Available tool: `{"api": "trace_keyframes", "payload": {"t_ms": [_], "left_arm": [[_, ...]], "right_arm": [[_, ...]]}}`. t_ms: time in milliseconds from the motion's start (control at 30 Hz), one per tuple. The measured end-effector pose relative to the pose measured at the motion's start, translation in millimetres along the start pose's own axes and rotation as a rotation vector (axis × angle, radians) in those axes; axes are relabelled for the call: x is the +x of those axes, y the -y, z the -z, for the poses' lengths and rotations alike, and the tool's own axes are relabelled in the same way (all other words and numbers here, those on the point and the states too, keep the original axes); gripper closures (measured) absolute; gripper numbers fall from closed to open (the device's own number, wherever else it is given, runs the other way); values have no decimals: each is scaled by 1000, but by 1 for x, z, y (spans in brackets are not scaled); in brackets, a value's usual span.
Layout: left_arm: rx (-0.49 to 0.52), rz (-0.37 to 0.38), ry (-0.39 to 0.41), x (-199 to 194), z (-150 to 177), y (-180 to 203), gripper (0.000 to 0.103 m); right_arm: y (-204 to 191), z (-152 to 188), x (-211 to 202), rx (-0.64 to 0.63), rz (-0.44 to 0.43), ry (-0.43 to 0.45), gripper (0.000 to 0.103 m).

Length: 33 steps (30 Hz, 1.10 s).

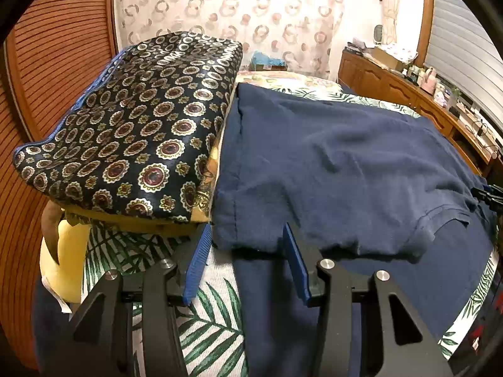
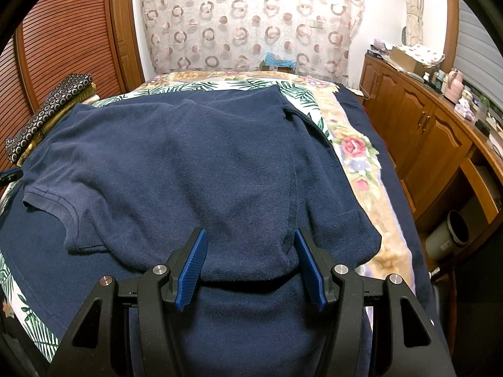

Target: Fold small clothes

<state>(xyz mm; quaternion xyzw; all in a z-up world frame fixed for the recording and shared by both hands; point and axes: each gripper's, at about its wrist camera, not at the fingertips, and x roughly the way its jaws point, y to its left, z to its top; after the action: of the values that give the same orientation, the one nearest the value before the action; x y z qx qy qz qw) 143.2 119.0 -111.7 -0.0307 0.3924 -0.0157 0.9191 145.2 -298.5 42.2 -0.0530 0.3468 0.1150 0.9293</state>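
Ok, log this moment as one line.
left gripper: open at navy shirt corner | right gripper: shut on navy shirt near edge | navy shirt: spread on leaf-print cover

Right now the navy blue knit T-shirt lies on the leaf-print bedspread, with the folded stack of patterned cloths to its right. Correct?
Not quite. The folded stack of patterned cloths sits to the left of the navy blue knit T-shirt, not the right; the right wrist view shows it. The shirt does lie on the leaf-print bedspread.

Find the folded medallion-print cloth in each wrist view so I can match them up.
Left wrist: medallion-print cloth fills the upper left, beside the navy shirt.
Right wrist: medallion-print cloth sits small at the far left edge.
Shared landmark: the ring-patterned curtain behind the bed.
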Motion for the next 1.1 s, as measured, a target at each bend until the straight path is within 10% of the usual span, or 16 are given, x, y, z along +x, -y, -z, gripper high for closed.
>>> {"api": "trace_keyframes", "payload": {"t_ms": [133, 667, 867, 1100], "left_arm": [[3, 11, 8, -2, 0, -1, 84], [35, 21, 83, -16, -17, 14, 93], [24, 44, 51, -5, -15, 12, 93], [-7, 115, 153, -45, -24, 17, 96]], "right_arm": [[0, 0, 0, 0, 0, 0, 44], [-1, 1, -1, 15, -1, 4, 44], [-7, 2, -2, -3, -10, 20, 85], [-16, -3, -19, -55, 0, 99, 94]]}}
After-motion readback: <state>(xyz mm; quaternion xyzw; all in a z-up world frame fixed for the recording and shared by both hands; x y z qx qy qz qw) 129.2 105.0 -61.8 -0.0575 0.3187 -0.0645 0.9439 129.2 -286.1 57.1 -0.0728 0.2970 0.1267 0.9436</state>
